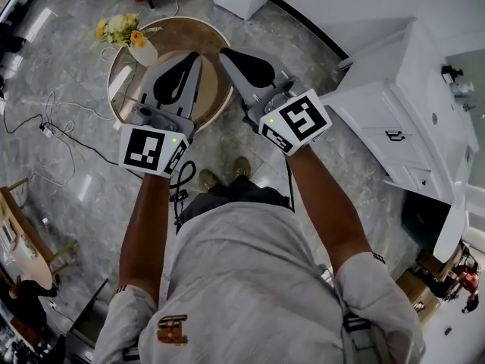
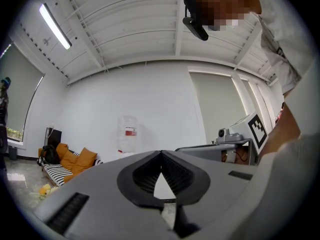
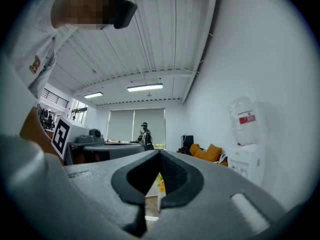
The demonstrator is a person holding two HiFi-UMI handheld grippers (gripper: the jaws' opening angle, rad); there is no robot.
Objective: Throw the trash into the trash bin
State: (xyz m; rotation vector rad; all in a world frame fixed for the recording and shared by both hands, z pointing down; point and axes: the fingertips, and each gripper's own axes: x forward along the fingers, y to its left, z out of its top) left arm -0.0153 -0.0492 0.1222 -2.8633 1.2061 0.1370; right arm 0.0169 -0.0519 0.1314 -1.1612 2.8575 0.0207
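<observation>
Left gripper and right gripper are both closed up tight, holding nothing. Dip carelessly and the left could clip that flower vase.

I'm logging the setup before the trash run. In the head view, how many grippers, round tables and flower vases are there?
Grippers: 2 (left gripper, right gripper, both with jaws shut)
Round table: 1
Vase with flowers: 1
Total: 4

Bright ceiling strip lamp; fisheye edges dark, seemingly soft.
</observation>
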